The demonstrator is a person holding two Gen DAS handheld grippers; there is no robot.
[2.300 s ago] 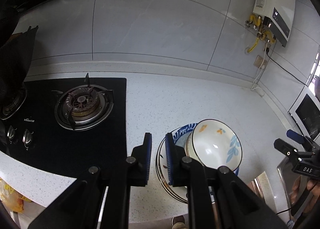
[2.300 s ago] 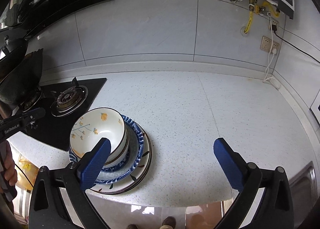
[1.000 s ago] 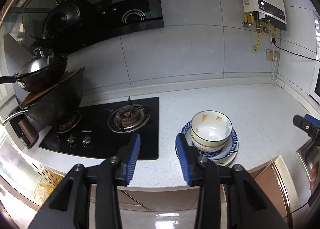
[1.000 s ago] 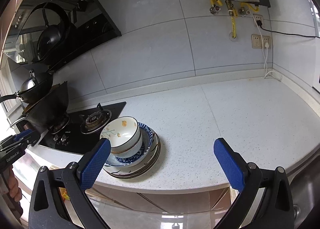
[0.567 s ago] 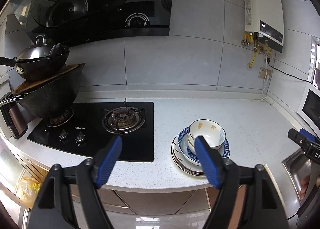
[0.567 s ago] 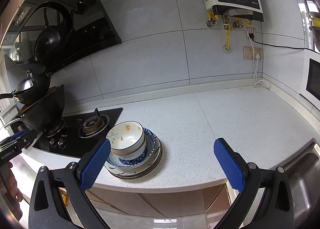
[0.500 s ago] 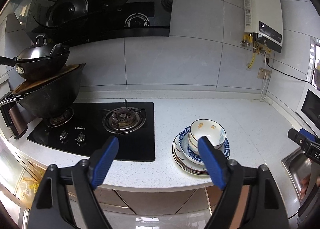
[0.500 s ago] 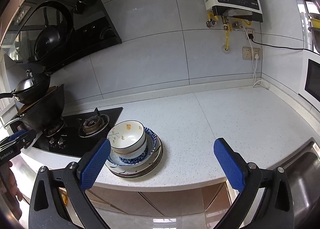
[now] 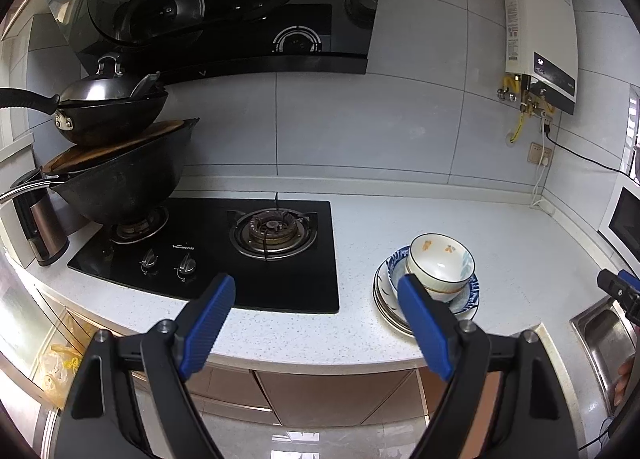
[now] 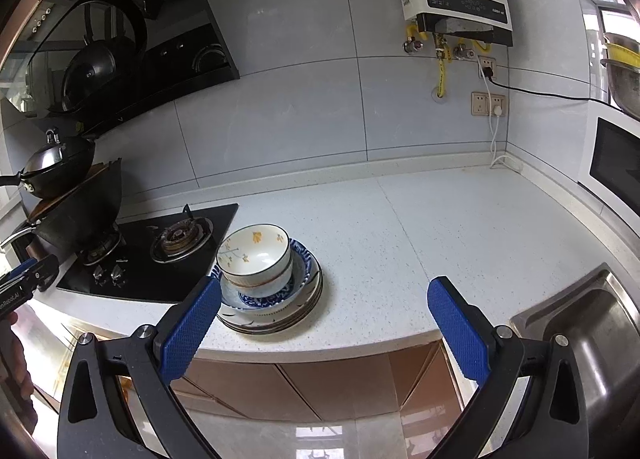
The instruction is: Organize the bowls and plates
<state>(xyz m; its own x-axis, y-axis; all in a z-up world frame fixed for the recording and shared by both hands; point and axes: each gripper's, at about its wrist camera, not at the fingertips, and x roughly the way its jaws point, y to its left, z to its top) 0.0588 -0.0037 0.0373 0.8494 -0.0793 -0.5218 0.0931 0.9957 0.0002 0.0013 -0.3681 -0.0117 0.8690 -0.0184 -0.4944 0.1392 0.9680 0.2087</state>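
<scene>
Bowls (image 9: 440, 265) sit on plates (image 9: 386, 311), right of the stove (image 9: 208, 251).

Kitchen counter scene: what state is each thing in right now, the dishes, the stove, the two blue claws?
Floral bowl: upright, empty, top of stack.
Stacked plates: on counter, under bowls.
Right burner: unlit, bare.
Woks: stacked on the other burner.
Left gripper: open, empty.
Right gripper: open, empty.
</scene>
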